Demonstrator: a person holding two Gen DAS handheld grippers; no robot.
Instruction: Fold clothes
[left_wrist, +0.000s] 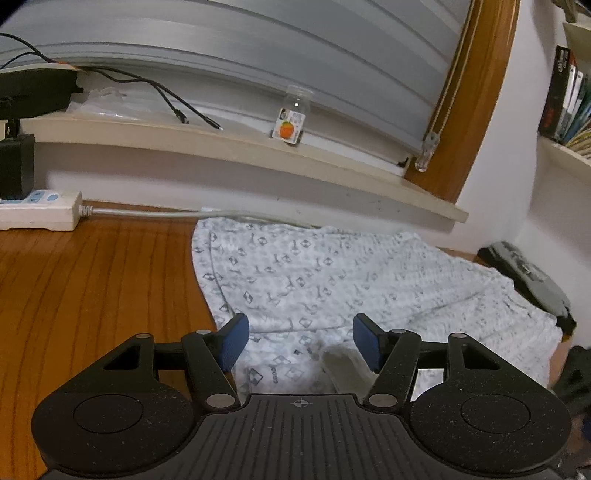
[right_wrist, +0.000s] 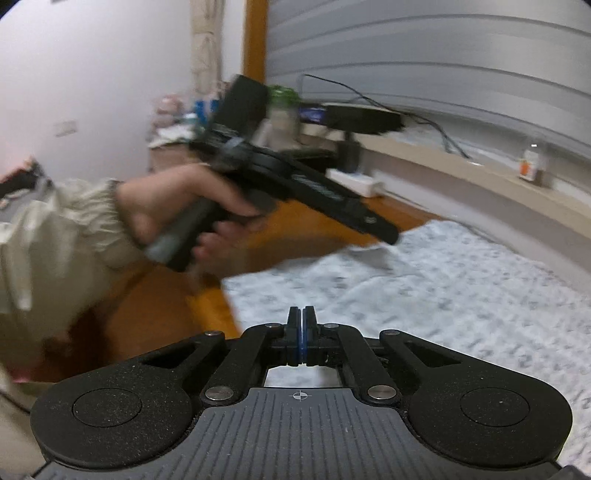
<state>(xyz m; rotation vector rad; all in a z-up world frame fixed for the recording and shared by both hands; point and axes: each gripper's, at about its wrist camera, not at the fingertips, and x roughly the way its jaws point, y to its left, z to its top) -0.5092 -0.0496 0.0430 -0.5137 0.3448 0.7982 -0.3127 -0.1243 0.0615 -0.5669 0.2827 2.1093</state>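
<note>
Patterned garment (left_wrist: 332, 280) spread flat on the wooden surface (left_wrist: 92, 280).
Left tool (left_wrist: 300, 341) hovers over its near edge, jaws wide and empty; right tool (right_wrist: 302, 334) pressed closed, nothing visibly between its pads.

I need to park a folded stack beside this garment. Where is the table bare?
Bare wood lies left of the patterned garment, bordered behind by the power strip. Right of the garment is crowded: a dark bundle sits against the wall. The sill holds a bottle and cables.
</note>
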